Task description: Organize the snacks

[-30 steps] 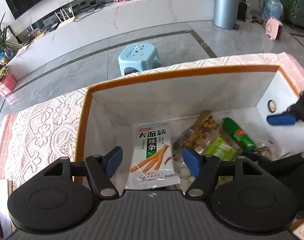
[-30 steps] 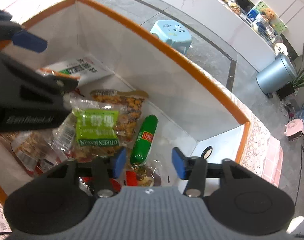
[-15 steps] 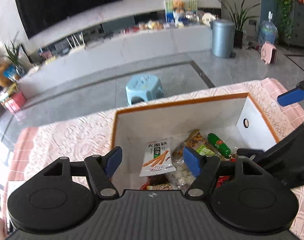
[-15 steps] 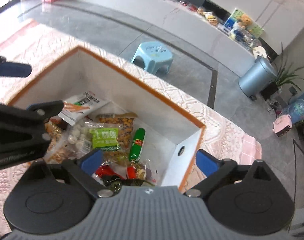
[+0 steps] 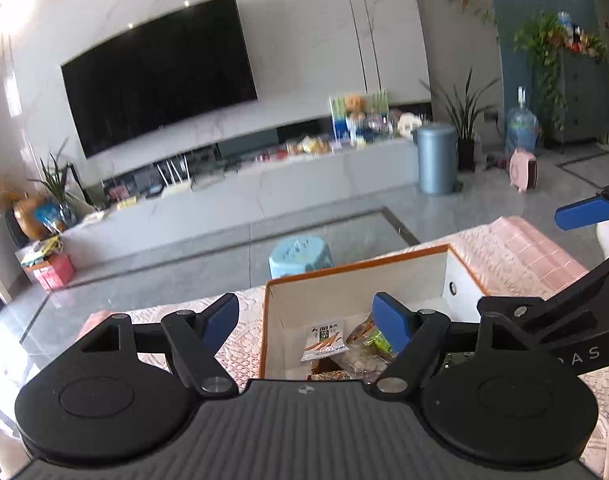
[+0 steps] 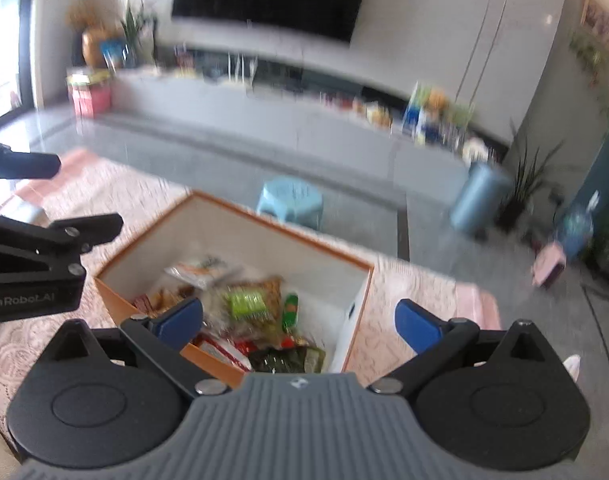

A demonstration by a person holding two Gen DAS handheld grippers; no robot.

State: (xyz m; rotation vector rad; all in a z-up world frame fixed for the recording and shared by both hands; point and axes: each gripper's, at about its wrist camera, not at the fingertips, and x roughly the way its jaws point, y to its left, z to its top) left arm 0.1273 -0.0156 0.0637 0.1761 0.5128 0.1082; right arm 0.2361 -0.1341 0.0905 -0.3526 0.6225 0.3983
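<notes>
Both grippers have lifted up and back since the earlier frames, so the box now sits small in the lower middle of each view, with the television and living room filling the upper half. Left gripper is spread wide and carries nothing, as is the right gripper. Inside the white, orange-rimmed box, from left to right in the right wrist view: a white packet printed with orange sticks against the far left wall, a clear bag with a green label in the middle, and a green sausage stick beside it (red and dark wrappers crowd the near edge, too blurred to name). Around the box lies a pink lace tablecloth.
</notes>
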